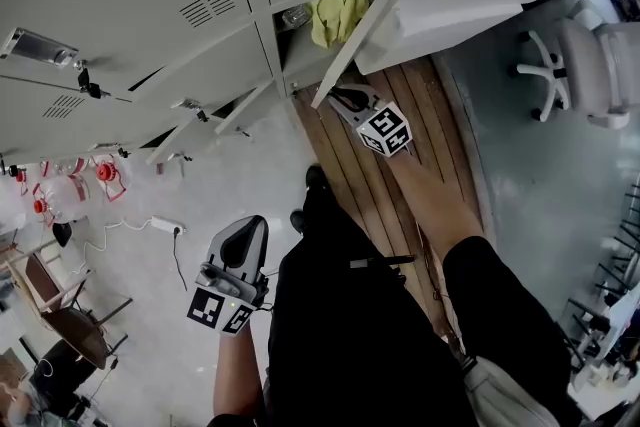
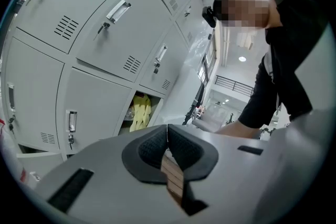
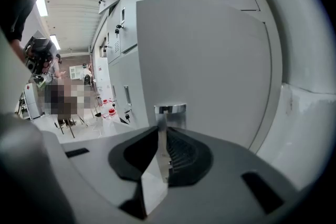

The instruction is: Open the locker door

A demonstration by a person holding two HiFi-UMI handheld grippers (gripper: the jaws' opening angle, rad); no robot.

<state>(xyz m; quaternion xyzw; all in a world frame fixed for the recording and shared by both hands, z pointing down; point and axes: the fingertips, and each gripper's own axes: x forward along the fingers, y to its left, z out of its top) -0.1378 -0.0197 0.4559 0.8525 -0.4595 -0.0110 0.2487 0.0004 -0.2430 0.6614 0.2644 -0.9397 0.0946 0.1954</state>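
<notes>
The grey locker door (image 1: 345,50) stands swung open from the bank of lockers, and a yellow cloth (image 1: 338,13) shows inside the compartment. My right gripper (image 1: 345,95) is at the door's lower free edge. In the right gripper view the door (image 3: 210,60) fills the frame and my right gripper (image 3: 161,139) is shut on its thin edge just below the chrome handle (image 3: 169,109). My left gripper (image 1: 248,227) hangs lower left, away from the lockers. Its pads meet with nothing between them in the left gripper view (image 2: 167,136), which also shows the open compartment with the yellow cloth (image 2: 139,113).
Neighbouring lower locker doors (image 1: 230,110) stand ajar. A wooden platform (image 1: 400,165) runs under the open door. A white office chair (image 1: 585,70) is at the right. A power strip (image 1: 165,225), red-and-white items (image 1: 60,195) and stools (image 1: 60,315) lie at the left.
</notes>
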